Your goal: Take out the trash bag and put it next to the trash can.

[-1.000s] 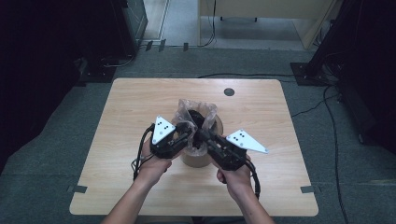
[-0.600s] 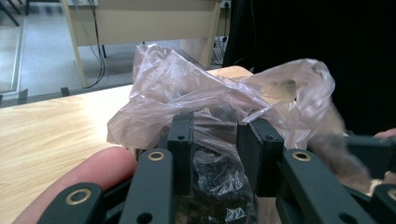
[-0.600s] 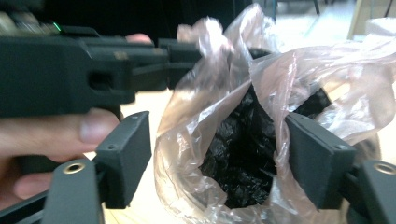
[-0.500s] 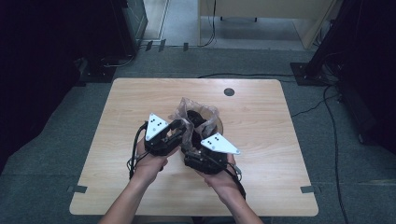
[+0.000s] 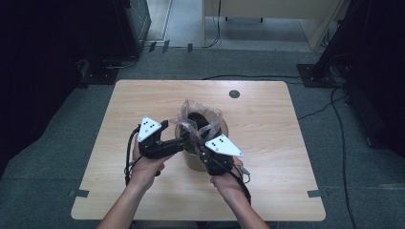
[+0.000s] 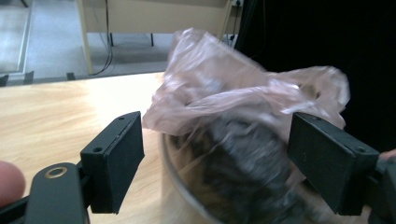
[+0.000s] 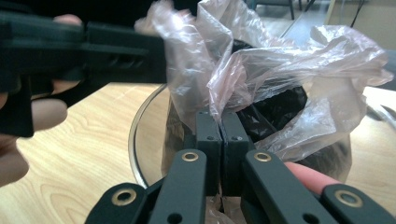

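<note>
Two grippers are working a plastic bag (image 5: 198,119) in a bucket (image 5: 193,157): right gripper (image 7: 221,122) pinching its edge, left gripper (image 6: 215,154), just opened wide, needing a fresh hold.

Left claw (image 5: 184,138) jaws just opened wide, right claw (image 5: 197,143) just clamped shut
</note>
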Tool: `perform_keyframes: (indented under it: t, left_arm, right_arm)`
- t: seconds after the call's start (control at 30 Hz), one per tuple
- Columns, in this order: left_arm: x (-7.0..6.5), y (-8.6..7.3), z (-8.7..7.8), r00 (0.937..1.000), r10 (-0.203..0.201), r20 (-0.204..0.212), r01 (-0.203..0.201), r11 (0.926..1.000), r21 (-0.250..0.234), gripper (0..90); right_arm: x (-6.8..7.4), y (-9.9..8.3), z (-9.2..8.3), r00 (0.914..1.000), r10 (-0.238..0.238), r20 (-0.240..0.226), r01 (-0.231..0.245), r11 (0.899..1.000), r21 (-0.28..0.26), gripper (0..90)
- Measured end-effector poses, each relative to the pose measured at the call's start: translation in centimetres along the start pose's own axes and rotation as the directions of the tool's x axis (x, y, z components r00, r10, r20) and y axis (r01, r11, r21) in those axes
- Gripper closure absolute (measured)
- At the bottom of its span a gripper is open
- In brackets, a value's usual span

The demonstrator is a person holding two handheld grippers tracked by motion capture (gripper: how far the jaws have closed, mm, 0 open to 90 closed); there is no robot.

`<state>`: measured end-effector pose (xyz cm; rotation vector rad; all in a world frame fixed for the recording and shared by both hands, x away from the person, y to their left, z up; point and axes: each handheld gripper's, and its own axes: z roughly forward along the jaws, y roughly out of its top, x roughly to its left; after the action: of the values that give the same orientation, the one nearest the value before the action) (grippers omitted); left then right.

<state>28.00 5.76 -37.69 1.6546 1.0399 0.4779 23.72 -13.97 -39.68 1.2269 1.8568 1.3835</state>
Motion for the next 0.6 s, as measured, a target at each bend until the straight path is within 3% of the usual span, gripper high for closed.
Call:
perform_keyframes:
  t: [0.03,0.27,0.43,0.57,0.6]
  left_arm:
    - [0.2,-0.1,-0.1,1.0,-0.005,0.0,0.005,1.0,0.003,11.0]
    - [2.6,-1.7,-1.3,0.9972,-0.019,-0.072,0.019,0.9998,0.003,9.7]
    - [4.8,-4.1,-2.1,0.9903,-0.014,-0.138,0.022,0.9982,0.056,9.7]
    - [6.8,-6.4,-2.7,0.9772,0.002,-0.212,0.024,0.9929,0.117,9.6]
    - [7.6,-7.4,-2.9,0.9653,0.018,-0.261,0.02,0.9896,0.142,9.6]
  right_arm:
    - [-0.1,0.2,-0.1,1.0,-0.001,0.006,0.001,1.0,-0.013,90.0]
    - [-0.2,0.9,-0.6,0.9985,-0.019,0.051,0.023,0.997,-0.07,89.9]
    - [-0.4,1.7,-1.0,0.9975,-0.02,0.068,0.027,0.994,-0.107,89.9]
    - [-0.5,2.3,-1.3,0.9974,-0.024,0.068,0.032,0.991,-0.129,89.9]
    - [-0.6,2.6,-1.5,0.9977,-0.022,0.064,0.031,0.99,-0.141,89.9]
